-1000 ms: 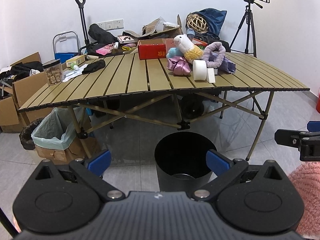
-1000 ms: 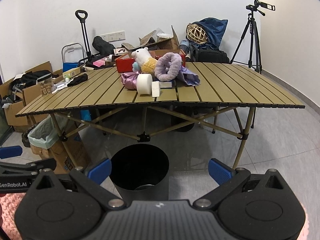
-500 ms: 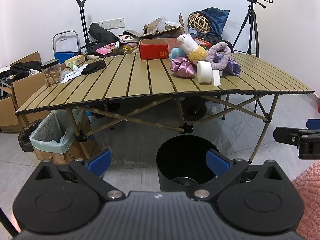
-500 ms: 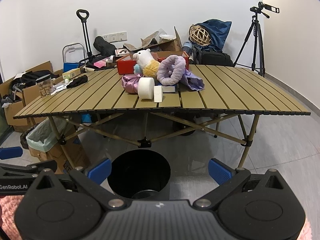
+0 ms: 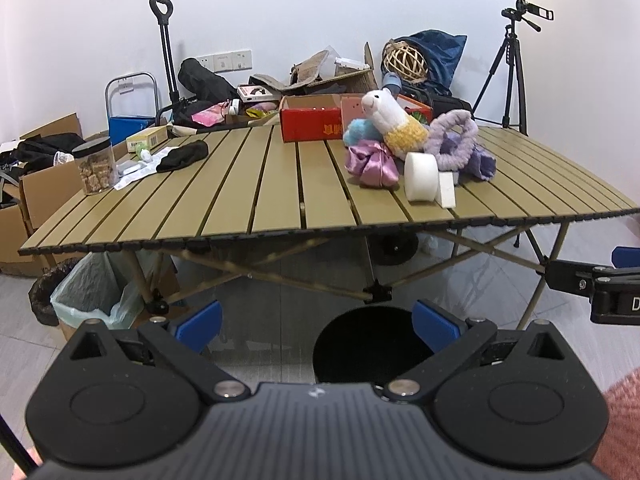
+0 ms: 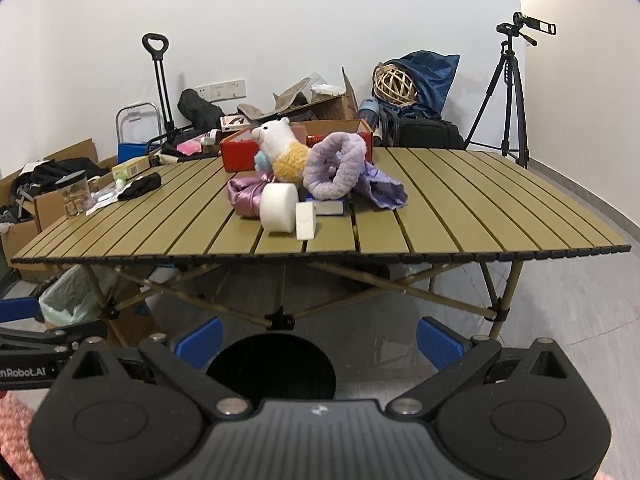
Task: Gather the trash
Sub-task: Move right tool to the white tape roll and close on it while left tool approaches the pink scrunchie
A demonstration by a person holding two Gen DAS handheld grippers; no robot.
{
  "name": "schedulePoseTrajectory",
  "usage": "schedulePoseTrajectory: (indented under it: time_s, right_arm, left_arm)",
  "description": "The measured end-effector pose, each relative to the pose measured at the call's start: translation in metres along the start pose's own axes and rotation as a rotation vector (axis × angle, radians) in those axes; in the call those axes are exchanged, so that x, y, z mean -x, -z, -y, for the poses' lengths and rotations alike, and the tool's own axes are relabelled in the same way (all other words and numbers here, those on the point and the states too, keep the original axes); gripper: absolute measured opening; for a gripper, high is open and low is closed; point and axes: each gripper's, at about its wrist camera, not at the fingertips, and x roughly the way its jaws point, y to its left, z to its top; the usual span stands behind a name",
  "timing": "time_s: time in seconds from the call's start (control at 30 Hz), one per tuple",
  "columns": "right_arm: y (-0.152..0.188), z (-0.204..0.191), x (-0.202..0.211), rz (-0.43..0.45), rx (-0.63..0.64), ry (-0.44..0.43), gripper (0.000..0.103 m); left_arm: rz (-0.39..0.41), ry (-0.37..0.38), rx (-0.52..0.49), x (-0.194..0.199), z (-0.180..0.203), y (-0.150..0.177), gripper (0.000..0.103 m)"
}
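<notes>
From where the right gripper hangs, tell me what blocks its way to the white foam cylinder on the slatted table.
Nothing visible blocks it. The open right gripper is low, before the table's front edge, above the black round bin. The white foam cylinder sits near that edge, a small white block beside it.

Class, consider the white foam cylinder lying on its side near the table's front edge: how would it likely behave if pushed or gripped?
The white foam cylinder rests on its curved side, so a push would probably roll it. It looks like foam, so likely light and squashy. The small white block beside it may stop a rightward roll.
</notes>
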Motion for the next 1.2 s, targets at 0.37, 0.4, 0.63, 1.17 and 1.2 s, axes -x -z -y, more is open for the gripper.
schedulePoseTrajectory:
  time_s: [0.37, 0.4, 0.63, 1.17, 1.2]
  right_arm:
    - [-0.029, 0.004, -0.047, 0.061, 0.008, -0.029, 0.103]
    - [-0.032, 0.005, -0.051, 0.066, 0.009, -0.028, 0.103]
    - [-0.052, 0.011, -0.083, 0.092, 0.009, -0.016, 0.103]
    - [-0.079, 0.015, -0.141, 0.103, 0.055, 0.033, 0.103]
    - [-0.079, 0.015, -0.144, 0.1, 0.054, 0.032, 0.103]
  left_arm:
    - [0.05, -0.008, 0.03, -0.045, 0.003, -0.034, 0.103]
    - [0.053, -0.01, 0.033, -0.049, 0.002, -0.037, 0.103]
    - [0.087, -0.02, 0.045, -0.075, 0.0, -0.061, 0.103]
    - [0.12, -0.023, 0.083, -0.123, -0.001, -0.095, 0.103]
    - [0.115, -0.024, 0.084, -0.127, -0.001, -0.096, 0.103]
